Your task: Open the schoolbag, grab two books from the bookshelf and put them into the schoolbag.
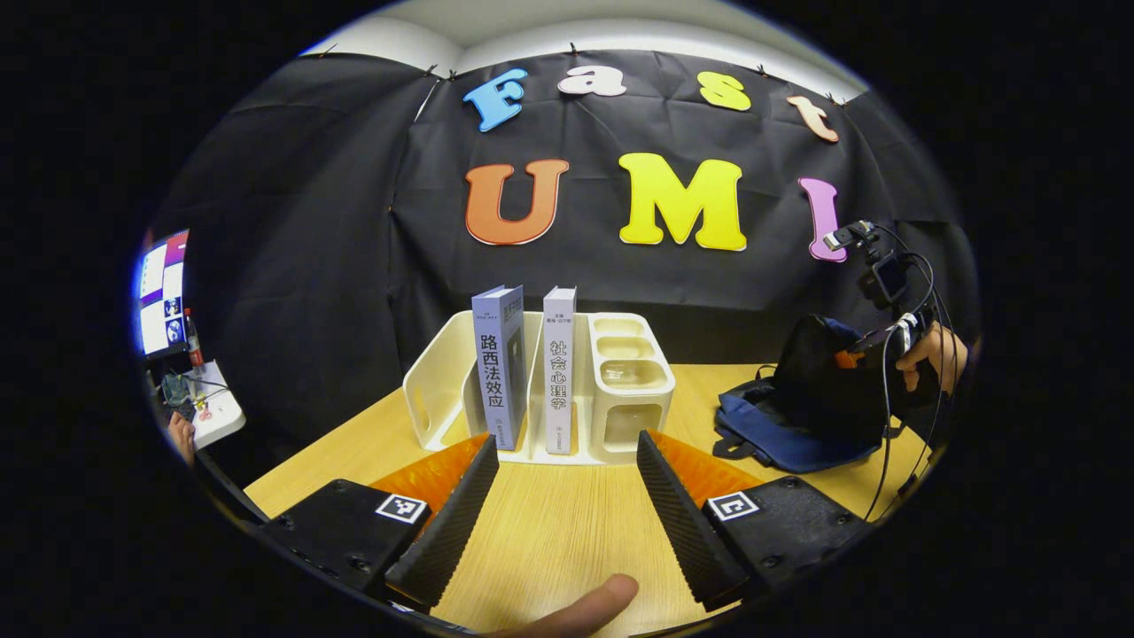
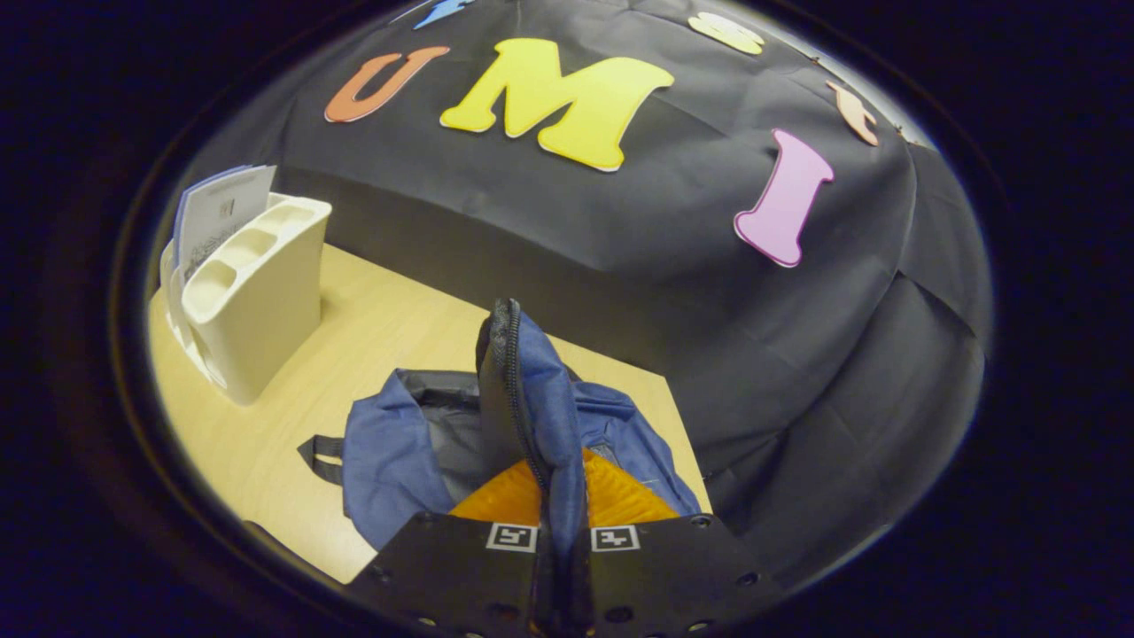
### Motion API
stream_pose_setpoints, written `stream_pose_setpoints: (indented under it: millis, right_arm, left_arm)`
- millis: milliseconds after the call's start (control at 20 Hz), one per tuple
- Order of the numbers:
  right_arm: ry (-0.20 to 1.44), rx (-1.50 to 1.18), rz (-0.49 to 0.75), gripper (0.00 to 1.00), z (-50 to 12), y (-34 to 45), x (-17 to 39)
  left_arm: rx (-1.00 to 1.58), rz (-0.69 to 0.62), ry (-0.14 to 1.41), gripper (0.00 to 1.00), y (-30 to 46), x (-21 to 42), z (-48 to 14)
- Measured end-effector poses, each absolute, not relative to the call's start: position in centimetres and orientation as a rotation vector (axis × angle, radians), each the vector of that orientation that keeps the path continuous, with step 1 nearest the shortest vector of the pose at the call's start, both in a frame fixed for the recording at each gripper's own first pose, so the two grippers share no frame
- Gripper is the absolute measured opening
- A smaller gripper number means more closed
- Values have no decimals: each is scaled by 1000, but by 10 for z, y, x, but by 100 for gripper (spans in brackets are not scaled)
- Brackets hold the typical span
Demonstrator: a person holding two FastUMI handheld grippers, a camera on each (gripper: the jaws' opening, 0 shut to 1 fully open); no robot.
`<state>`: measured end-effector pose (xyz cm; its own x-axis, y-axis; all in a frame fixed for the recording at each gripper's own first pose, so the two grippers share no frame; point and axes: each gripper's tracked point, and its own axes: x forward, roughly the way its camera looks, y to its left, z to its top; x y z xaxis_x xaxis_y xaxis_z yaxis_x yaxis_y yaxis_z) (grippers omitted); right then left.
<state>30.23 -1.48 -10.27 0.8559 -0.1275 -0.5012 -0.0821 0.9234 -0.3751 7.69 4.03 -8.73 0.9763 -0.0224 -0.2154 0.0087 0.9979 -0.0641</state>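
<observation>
Two grey-blue books stand upright in the white bookshelf (image 1: 443, 372): the left book (image 1: 499, 363) and the right book (image 1: 559, 368). My left gripper (image 1: 563, 496) is open low over the table, just in front of the books. The blue schoolbag (image 1: 802, 416) lies at the right, its flap lifted. In the right gripper view my right gripper (image 2: 560, 532) is shut on the schoolbag flap (image 2: 532, 399), holding it up so the dark inside (image 2: 443, 434) shows. The bookshelf (image 2: 257, 292) stands to the left of the bag there.
The wooden table (image 1: 558, 532) runs up to the black cloth wall. A hand (image 1: 935, 350) holds the other gripper over the bag, with cables hanging. A monitor (image 1: 162, 292) and small items sit at far left. A fingertip (image 1: 585, 611) shows at the bottom edge.
</observation>
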Motion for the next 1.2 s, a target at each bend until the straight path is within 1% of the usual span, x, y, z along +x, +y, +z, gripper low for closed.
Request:
stream_pose_setpoints:
  millis: [150, 400, 700, 1050, 1200]
  right_arm:
    - [535, -391, -33, 7, -90, -35, 310]
    - [535, -392, -17, 7, -79, -55, 316]
    - [534, -380, 21, 7, -65, -70, 322]
    - [531, -331, 55, 7, -58, -95, 324]
    - [530, -313, 64, 7, -56, -104, 324]
  left_arm:
    - [-43, 1, 211, 99, 50, 84, -77]
    - [14, 29, 193, 99, 62, 114, -49]
    - [-37, -23, 165, 99, 57, 167, -4]
    - [-35, -75, 219, 98, 54, 236, 38]
    - [-12, -107, 258, 98, 48, 261, 43]
